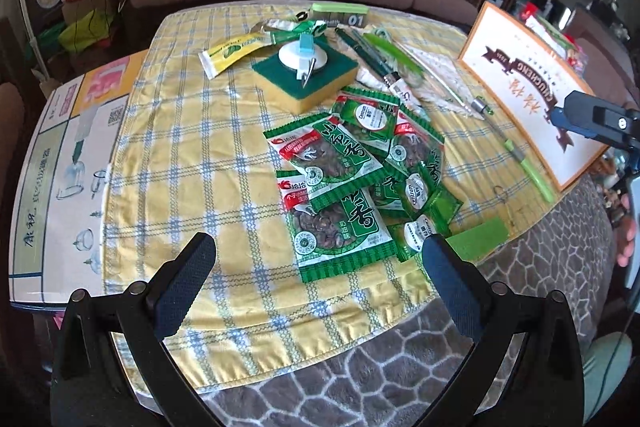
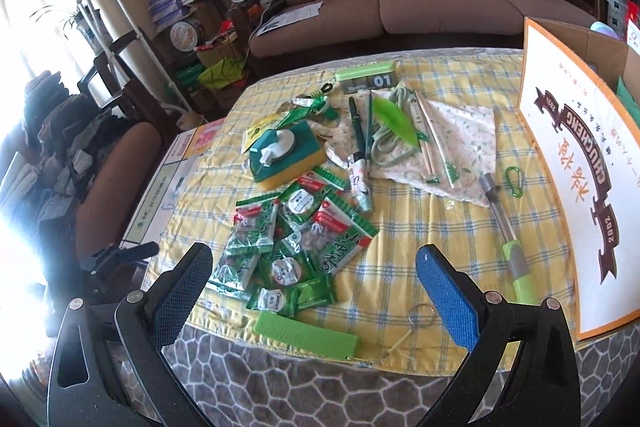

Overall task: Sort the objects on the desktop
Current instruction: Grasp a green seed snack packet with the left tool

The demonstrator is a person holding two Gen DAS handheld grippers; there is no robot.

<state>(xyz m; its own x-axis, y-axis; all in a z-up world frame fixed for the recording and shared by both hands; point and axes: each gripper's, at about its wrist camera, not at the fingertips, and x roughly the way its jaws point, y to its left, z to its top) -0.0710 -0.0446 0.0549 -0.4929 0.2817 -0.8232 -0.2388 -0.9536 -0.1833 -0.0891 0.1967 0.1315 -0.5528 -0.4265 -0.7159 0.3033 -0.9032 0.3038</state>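
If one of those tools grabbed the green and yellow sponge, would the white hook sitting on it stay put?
Probably not. The sponge looks soft, so it would likely squash and tilt. The white suction hook seems only to rest loosely on top and could slide off.

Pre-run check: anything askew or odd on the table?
Yes. A suction hook sits on the sponge, the snack packets lie in an overlapping heap, and the green case hangs over the cloth's near edge.
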